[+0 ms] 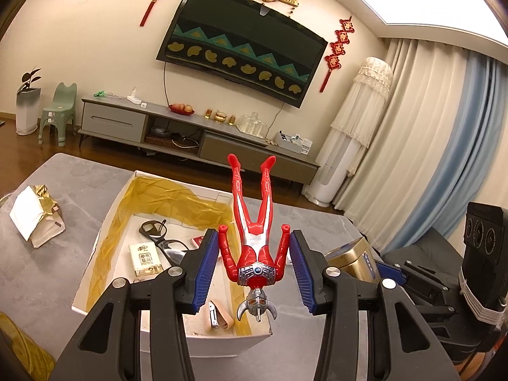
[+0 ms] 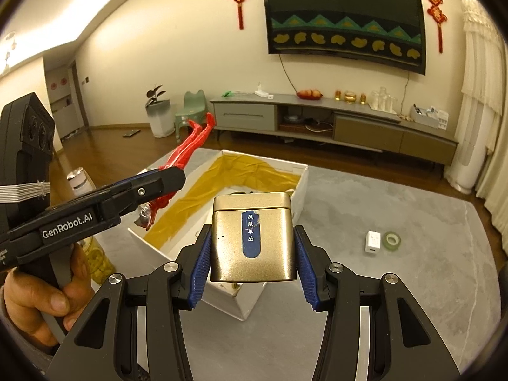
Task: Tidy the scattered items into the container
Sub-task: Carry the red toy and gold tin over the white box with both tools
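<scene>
The white cardboard box (image 1: 95,254) with gold lining sits on the grey table (image 2: 412,254) below both grippers; the right gripper (image 2: 252,254) clamps a gold tea tin (image 2: 254,238) over the box's near corner; the left gripper (image 1: 254,266), jaws spread, brackets a red-and-silver hero figure (image 1: 254,241) head-down above the box, pads off its arms; what supports it is unclear.

Tin (image 2: 253,241) above box (image 2: 300,181) edge, figure (image 1: 254,238) left (head down)
</scene>
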Demonstrator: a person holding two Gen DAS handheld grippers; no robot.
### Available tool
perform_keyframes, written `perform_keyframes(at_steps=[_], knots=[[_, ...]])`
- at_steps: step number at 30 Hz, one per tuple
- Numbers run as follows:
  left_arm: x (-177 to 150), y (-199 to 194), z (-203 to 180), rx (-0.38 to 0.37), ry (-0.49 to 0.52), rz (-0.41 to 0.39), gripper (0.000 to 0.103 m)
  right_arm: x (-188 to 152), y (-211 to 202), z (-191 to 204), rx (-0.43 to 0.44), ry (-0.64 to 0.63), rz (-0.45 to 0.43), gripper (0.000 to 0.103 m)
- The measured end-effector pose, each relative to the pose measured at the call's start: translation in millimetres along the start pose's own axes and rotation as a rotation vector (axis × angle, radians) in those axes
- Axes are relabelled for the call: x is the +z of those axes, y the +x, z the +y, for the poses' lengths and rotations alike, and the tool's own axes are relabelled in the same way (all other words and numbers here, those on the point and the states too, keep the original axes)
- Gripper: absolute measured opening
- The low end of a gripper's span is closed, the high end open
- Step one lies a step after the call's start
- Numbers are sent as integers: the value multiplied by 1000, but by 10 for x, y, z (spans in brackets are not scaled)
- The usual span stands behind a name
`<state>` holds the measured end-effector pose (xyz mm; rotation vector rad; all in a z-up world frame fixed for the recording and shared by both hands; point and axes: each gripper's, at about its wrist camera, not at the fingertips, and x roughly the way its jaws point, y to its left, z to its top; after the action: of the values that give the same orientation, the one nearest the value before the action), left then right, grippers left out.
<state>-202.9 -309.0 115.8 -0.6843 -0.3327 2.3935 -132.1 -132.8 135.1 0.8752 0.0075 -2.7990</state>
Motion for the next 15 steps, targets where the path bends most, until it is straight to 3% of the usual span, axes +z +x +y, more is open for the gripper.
perform_keyframes(at_steps=[7,15], knots=[[10,-3,100,16,-19,4,47,80,103,77,9,-16,16,52],[87,-133,472,45,-101,-20,47,202,236,241,34,-54,25,52]])
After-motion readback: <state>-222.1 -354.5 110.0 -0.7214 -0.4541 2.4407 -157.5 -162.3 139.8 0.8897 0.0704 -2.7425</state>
